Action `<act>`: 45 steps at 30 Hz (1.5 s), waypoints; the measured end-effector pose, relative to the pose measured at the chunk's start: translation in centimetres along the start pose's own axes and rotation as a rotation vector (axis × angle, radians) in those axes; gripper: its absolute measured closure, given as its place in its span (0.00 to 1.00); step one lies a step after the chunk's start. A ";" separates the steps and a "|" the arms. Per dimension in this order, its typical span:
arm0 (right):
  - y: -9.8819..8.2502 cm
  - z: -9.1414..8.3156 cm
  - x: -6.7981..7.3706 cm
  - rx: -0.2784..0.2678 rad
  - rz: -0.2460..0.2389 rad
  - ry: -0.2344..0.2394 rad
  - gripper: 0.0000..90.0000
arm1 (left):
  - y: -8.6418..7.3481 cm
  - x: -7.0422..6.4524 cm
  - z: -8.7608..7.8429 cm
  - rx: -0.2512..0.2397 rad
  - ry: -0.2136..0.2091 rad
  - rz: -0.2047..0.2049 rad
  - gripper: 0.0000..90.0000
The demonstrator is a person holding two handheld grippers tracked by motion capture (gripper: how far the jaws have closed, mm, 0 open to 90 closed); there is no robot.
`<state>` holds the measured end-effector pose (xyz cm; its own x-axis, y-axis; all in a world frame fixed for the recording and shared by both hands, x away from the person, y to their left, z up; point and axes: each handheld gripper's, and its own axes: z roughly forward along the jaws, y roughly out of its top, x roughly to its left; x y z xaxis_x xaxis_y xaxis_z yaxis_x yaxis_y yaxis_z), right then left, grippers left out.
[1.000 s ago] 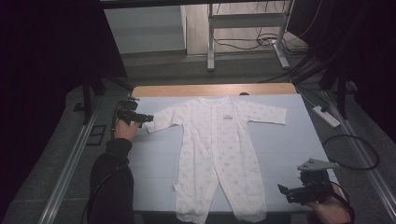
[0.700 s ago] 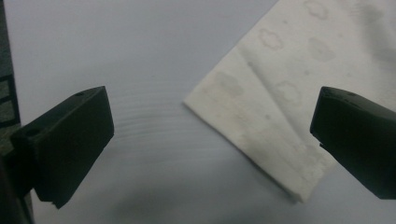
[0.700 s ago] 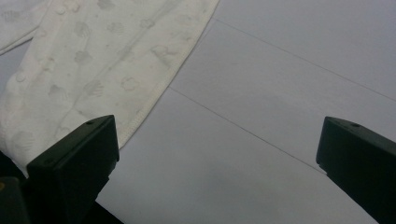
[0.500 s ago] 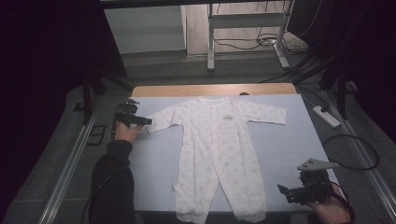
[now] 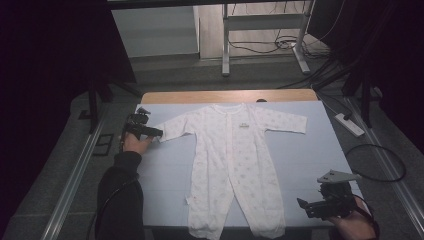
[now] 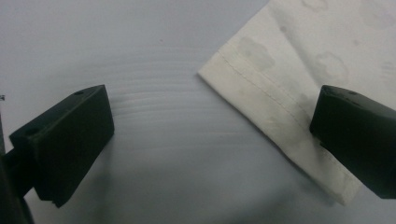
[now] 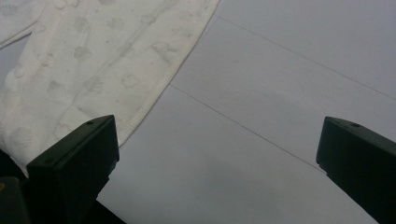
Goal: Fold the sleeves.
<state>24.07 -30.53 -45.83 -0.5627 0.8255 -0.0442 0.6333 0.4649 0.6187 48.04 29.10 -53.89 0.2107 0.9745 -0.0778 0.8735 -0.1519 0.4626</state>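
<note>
My left gripper, jaws wide and empty, straddles the romper's sleeve cuff near the table's left edge; closing shallow could slip off. My right gripper hangs open, empty.

White baby romper flat, spread out

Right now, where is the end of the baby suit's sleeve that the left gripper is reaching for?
In the high view the sleeve cuff lies flat on the table's left side, just right of the open left gripper; in the left gripper view it lies by the right-hand jaw.
</note>
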 end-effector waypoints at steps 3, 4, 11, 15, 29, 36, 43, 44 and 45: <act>0.0 0.0 0.0 0.003 -0.001 0.000 0.00 | -0.1 -0.1 -0.2 -0.008 0.001 -0.001 0.02; 0.0 0.0 0.0 0.003 -0.003 0.000 0.00 | -0.1 -0.1 -0.2 -0.011 -0.002 -0.001 0.04; 0.0 0.1 0.1 0.009 -0.011 -0.004 0.00 | -0.3 -0.7 -1.0 -0.028 -0.022 0.018 0.33; 0.1 0.1 0.2 0.012 -0.013 -0.003 0.00 | -0.5 -1.0 -1.2 -0.046 -0.035 0.019 0.51; 0.1 0.2 0.2 0.018 -0.025 -0.005 0.00 | -0.5 -1.7 -1.3 -0.042 -0.122 -0.003 0.96; 0.1 0.2 0.2 0.018 -0.022 -0.004 0.00 | -0.5 -1.4 -1.4 -0.058 -0.144 -0.026 0.97; 0.1 0.2 0.2 0.017 -0.018 -0.005 0.00 | 0.1 -1.7 -2.6 -0.112 -0.173 -0.030 0.97; 0.1 0.2 0.2 0.017 -0.017 -0.006 0.00 | 0.2 -1.7 -2.8 -0.116 -0.175 -0.025 0.97; 0.1 0.2 0.2 0.017 -0.018 -0.005 0.00 | 0.3 -1.8 -2.9 -0.120 -0.179 -0.026 0.97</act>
<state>24.12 -30.28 -45.92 -0.5711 0.8188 -0.0593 0.6321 0.4847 0.6046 46.59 27.78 -51.04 0.2725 0.9312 -0.2422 0.8237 -0.0957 0.5589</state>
